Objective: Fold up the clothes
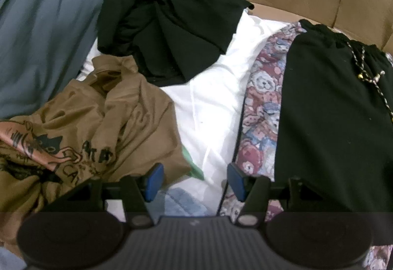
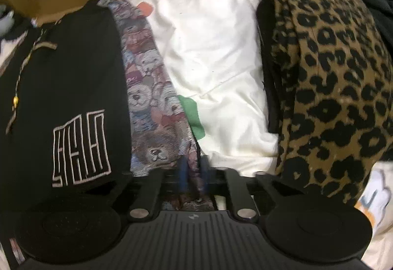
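Clothes cover everything: white sheet (image 1: 211, 98), black pants (image 1: 331, 122) lying on the teddy-bear cloth (image 1: 262, 107), crumpled brown shirt (image 1: 103, 122) at left. Left gripper (image 1: 195, 180) hangs wide open, empty; right gripper (image 2: 194, 171) pinches the teddy-bear cloth's edge.

Between the left gripper (image 1: 195, 181) jaws, smooth white cloth (image 1: 211, 103) is lying in soft wrinkles. Its pads (image 1: 154, 180) are looking like matt blue rubber. Left of them, brown cloth (image 1: 127, 122) is showing black printed marks. The right gripper (image 2: 194, 176) is pinching rough woven teddy-bear cloth (image 2: 152, 98). Right of it, spotted leopard cloth (image 2: 331, 88) is looking soft and matt.
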`<state>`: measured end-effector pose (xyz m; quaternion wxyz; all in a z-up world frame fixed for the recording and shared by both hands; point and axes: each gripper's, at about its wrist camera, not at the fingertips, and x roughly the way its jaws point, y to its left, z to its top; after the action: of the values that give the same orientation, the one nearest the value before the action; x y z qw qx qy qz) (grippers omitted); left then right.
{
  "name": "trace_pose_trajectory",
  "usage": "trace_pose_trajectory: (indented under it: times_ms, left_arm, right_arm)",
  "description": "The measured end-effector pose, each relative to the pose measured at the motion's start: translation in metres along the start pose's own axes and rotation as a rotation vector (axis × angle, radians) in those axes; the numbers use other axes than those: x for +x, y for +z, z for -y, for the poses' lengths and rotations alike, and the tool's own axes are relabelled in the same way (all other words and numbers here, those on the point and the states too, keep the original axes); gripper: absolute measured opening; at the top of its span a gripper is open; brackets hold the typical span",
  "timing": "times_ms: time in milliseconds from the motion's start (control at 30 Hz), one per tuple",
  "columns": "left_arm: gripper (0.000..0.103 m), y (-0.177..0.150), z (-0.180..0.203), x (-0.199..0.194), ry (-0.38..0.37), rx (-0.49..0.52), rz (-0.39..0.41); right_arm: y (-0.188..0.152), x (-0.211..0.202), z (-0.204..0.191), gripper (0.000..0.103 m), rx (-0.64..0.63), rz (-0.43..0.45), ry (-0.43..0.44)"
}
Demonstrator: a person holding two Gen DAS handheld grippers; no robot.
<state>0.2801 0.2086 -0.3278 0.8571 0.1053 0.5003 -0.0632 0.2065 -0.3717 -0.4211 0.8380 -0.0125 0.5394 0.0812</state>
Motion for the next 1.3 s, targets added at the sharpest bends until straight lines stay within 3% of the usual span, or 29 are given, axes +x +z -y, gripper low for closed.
trace_pose_trajectory:
  times_ms: [333, 367, 400, 433, 500, 633, 933, 967, 1000, 1067, 1300]
  left_arm:
    - [0.060, -0.002, -0.005, 0.002, 0.000, 0.011, -0.008]
    - [0.060, -0.002, -0.006, 0.001, -0.001, 0.014, -0.006]
    - [0.060, -0.002, -0.007, 0.001, -0.001, 0.018, -0.005]
    - [0.060, -0.002, -0.008, 0.000, -0.001, 0.019, -0.006]
    - [0.060, -0.003, -0.010, -0.001, -0.001, 0.014, -0.011]
    - [0.060, -0.006, -0.014, -0.002, -0.016, 0.007, -0.022]
    - [0.060, -0.012, -0.013, -0.008, -0.051, 0.015, -0.028]
    - [0.060, -0.012, -0.014, -0.009, -0.051, 0.011, -0.027]
    - [0.060, -0.012, -0.015, -0.010, -0.051, 0.009, -0.028]
    - [0.059, -0.015, -0.018, -0.011, -0.057, 0.001, -0.037]
    - [0.058, -0.028, -0.023, -0.015, -0.135, -0.018, -0.059]
  right_arm:
    - [-0.002, -0.009, -0.008, 0.005, -0.080, -0.012, -0.098]
    - [-0.002, -0.014, -0.004, 0.010, -0.045, -0.001, -0.075]
    - [-0.002, -0.021, 0.002, 0.023, -0.019, 0.020, -0.065]
    - [-0.004, -0.029, 0.008, 0.026, 0.001, 0.044, -0.062]
    - [-0.009, -0.043, 0.021, 0.027, 0.043, 0.076, -0.069]
    - [-0.030, -0.054, 0.045, 0.027, 0.123, 0.052, -0.083]
    - [-0.058, -0.042, 0.042, 0.027, 0.150, -0.030, -0.023]
    - [-0.059, -0.038, 0.041, 0.026, 0.136, -0.042, -0.033]
    - [-0.060, -0.035, 0.038, 0.012, 0.110, -0.058, -0.051]
    - [-0.060, -0.031, 0.029, 0.001, 0.049, -0.082, -0.082]
    - [-0.058, -0.029, 0.023, 0.000, -0.012, -0.119, -0.172]
